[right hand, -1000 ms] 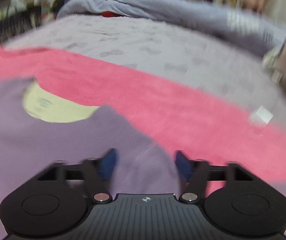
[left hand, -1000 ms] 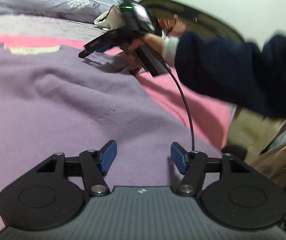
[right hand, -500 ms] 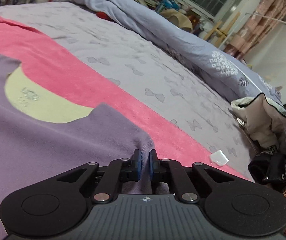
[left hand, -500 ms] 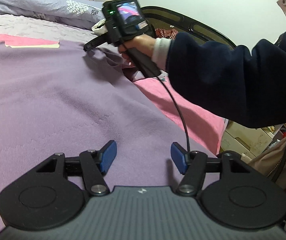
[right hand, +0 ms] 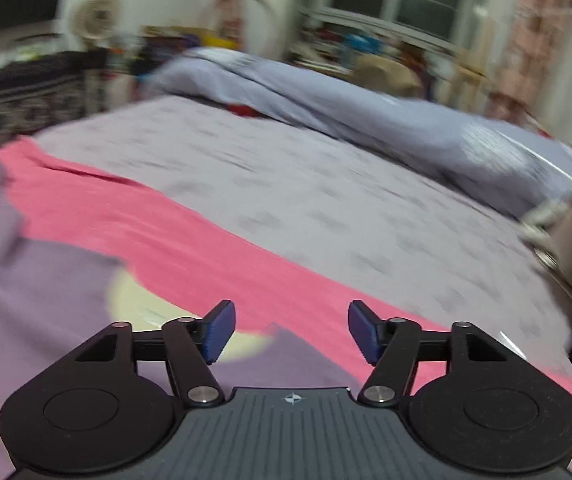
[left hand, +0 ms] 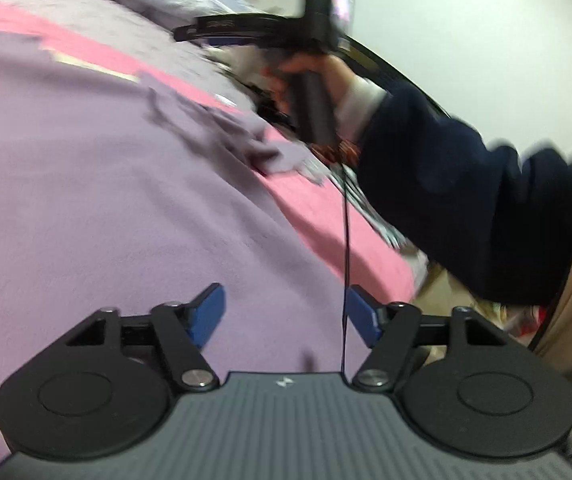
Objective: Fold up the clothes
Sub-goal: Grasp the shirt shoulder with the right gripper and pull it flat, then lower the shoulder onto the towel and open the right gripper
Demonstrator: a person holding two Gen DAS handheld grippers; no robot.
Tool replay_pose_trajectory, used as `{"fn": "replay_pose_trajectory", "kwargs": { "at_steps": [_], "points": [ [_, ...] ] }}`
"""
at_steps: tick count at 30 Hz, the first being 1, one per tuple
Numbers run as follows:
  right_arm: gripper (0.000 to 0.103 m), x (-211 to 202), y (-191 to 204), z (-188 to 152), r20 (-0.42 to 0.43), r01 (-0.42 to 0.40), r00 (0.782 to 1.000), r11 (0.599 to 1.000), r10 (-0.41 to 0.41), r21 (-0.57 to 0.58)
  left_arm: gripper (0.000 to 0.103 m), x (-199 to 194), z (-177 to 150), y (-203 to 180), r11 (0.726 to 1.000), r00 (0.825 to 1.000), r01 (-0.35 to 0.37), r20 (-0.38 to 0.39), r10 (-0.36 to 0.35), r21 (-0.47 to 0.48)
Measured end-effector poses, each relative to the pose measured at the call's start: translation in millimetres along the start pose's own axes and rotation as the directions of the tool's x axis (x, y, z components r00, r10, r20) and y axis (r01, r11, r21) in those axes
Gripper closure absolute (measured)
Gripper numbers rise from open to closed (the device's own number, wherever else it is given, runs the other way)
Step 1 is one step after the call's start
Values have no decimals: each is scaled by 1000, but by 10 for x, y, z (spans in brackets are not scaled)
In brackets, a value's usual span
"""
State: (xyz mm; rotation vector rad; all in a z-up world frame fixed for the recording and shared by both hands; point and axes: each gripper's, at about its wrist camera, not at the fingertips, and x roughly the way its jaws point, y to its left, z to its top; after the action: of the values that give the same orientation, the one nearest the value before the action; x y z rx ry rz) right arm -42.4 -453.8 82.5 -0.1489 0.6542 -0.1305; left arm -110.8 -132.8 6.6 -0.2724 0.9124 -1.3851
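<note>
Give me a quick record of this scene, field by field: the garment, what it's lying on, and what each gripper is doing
garment: purple top, spread flat, cream collar lining showing
under it: pink blanket on a grey bedsheet
left gripper: open, over the top, holding nothing
right gripper: open, empty, over the top's shoulder edge and the blanket
right gripper from the left view: raised above the bed, held by a hand in a dark sleeve
background: rolled duvet along the bed's far side
image quality: both views motion-blurred
</note>
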Motion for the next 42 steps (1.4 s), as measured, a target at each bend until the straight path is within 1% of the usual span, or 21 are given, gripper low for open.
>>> {"fn": "replay_pose_trajectory", "kwargs": {
  "at_steps": [1,2,4,6,7,8,10,12,13,14,16,17,18,20,24,28,31,34,36,40,42],
  "points": [
    [37,11,132,70,7,-33,999,999,33,-31,7,-130,30,1,999,998,-36,45,36,3],
    [34,57,295,119,13,-61,998,996,62,-72,2,-247,54,3,997,993,-77,88,77,6],
    [33,237,617,174,4,-90,996,987,92,-136,1,-357,58,41,982,975,-190,120,188,9],
    [33,455,937,211,-13,-110,994,975,110,-192,1,-329,-4,144,963,959,-268,94,267,1],
    [32,565,1085,223,-19,-121,993,969,119,-217,1,-317,-77,178,963,958,-269,111,265,21],
    [23,654,1171,225,-29,-136,991,966,133,-222,1,-301,-143,189,961,956,-274,125,266,48],
    [7,762,1205,225,-67,-175,984,969,166,-174,1,-251,-230,115,944,949,-303,135,286,130],
    [6,870,1240,224,-104,-212,974,969,200,-124,1,-192,-265,47,926,940,-333,134,313,178],
    [12,924,1258,224,-121,-230,968,968,218,-99,1,-188,-275,42,926,941,-332,138,310,183],
    [31,977,1275,224,-138,-247,962,966,236,-73,1,-200,-272,57,932,944,-319,140,298,172],
    [53,1041,1331,224,-162,-272,952,961,261,-48,1,-240,-263,118,951,954,-281,148,261,132],
    [65,985,1399,220,-157,-267,955,959,250,-97,1,-253,-268,138,955,956,-270,151,251,121],
    [71,929,1462,212,-151,-262,959,954,240,-147,1,-267,-273,157,960,958,-258,154,240,110],
    [87,851,1534,208,-131,-237,968,954,215,-182,1,-277,-286,156,960,958,-259,156,240,111],
    [91,865,1563,231,-95,-172,983,971,158,-165,1,-319,-278,147,958,957,-261,157,242,115],
    [92,970,1637,247,-32,-55,998,980,50,-192,1,-339,-329,112,959,958,-259,159,240,115],
    [96,1152,1636,299,-22,-5,1000,988,1,-157,1,-352,-361,82,959,958,-258,161,238,115],
    [96,1322,1601,366,-4,59,998,992,-60,-112,1,-358,-385,72,960,958,-254,164,234,114],
    [96,1438,1542,394,-23,60,998,996,-62,-69,1,-363,-403,66,961,959,-251,166,231,114],
    [96,1642,1571,337,-41,96,994,989,-101,-116,1,-361,-425,65,962,959,-247,169,227,112],
    [96,1694,1573,392,-48,113,992,987,-119,-115,1,-361,-437,56,963,959,-247,170,226,113]
  ]
}}
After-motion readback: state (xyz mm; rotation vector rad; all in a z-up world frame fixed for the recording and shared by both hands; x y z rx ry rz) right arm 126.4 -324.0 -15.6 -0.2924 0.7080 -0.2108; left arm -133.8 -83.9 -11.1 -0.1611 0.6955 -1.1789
